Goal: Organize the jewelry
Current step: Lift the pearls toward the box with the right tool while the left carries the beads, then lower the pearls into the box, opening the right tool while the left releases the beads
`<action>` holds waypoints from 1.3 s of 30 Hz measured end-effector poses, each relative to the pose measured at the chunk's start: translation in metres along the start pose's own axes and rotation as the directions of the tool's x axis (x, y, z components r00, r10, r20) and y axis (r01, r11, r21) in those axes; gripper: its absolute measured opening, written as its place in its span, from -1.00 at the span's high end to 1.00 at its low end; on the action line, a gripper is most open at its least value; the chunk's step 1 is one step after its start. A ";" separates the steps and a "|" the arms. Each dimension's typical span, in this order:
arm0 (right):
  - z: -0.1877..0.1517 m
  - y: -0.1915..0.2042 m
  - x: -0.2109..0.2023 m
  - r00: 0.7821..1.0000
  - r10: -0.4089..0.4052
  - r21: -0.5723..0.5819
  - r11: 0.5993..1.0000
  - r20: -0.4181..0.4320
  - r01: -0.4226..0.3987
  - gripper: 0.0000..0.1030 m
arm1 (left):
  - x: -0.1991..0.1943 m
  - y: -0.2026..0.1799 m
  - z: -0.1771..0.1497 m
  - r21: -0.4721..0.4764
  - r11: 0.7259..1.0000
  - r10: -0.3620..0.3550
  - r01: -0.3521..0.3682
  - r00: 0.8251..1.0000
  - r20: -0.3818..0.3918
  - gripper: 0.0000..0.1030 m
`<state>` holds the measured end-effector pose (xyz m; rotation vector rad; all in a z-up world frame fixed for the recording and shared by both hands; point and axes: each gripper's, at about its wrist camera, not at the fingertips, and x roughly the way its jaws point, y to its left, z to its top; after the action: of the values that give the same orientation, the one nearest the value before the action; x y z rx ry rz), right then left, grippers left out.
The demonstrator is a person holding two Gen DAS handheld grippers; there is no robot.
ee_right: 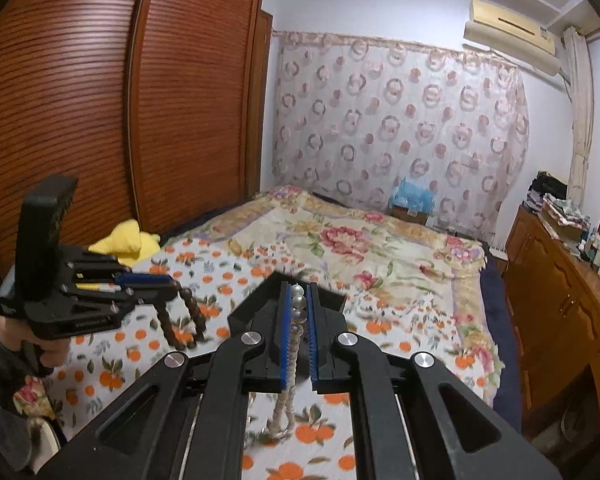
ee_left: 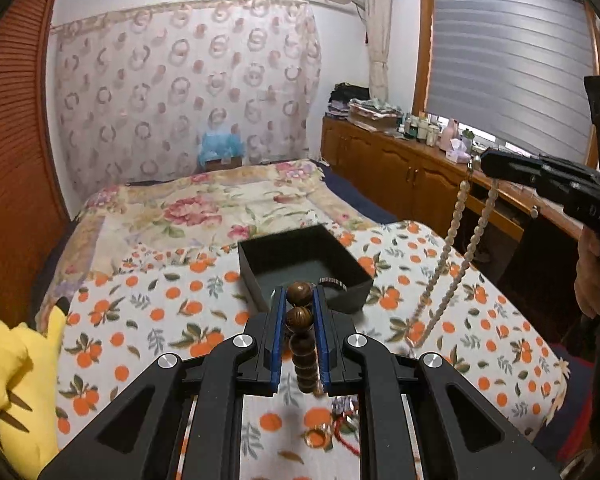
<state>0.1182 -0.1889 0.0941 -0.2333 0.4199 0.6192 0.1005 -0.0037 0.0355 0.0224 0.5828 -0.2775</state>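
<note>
My left gripper (ee_left: 299,300) is shut on a brown wooden bead bracelet (ee_left: 300,320), held above the orange-print cloth just in front of an open black box (ee_left: 268,268). A small banded ring (ee_left: 333,282) lies inside the box. My right gripper (ee_right: 298,300) is shut on a pearl necklace (ee_right: 298,304), whose strands hang down to the cloth (ee_left: 452,248). In the left wrist view the right gripper (ee_left: 485,164) is at the right, higher than the box. In the right wrist view the left gripper (ee_right: 172,280) is at the left with the brown beads (ee_right: 192,308) dangling.
A red cord piece with a ring (ee_left: 320,436) lies on the cloth under my left gripper. A yellow plush toy (ee_left: 20,380) sits at the bed's left edge. A wooden cabinet (ee_left: 412,172) with bottles stands right of the bed. A wooden wardrobe (ee_right: 100,120) is at the left.
</note>
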 end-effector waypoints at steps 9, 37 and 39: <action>0.048 -0.016 0.014 0.999 0.001 -0.025 1.000 0.049 0.000 0.84 | 0.020 0.000 0.043 0.025 1.000 0.001 -0.002 0.999 0.033 0.76; -0.013 -0.049 0.173 0.985 0.123 0.092 0.989 -0.121 -0.113 0.85 | 0.138 0.030 0.037 -0.029 1.000 0.006 -0.008 0.998 -0.070 0.76; -0.019 -0.046 0.178 0.982 0.137 0.098 0.987 -0.127 -0.125 0.85 | 0.141 0.031 0.034 -0.033 0.999 -0.001 -0.001 0.997 -0.072 0.76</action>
<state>0.2709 -0.1404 0.0017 -0.1626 0.5946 0.7145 0.2394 -0.0130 -0.0146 0.0008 0.6587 -0.2677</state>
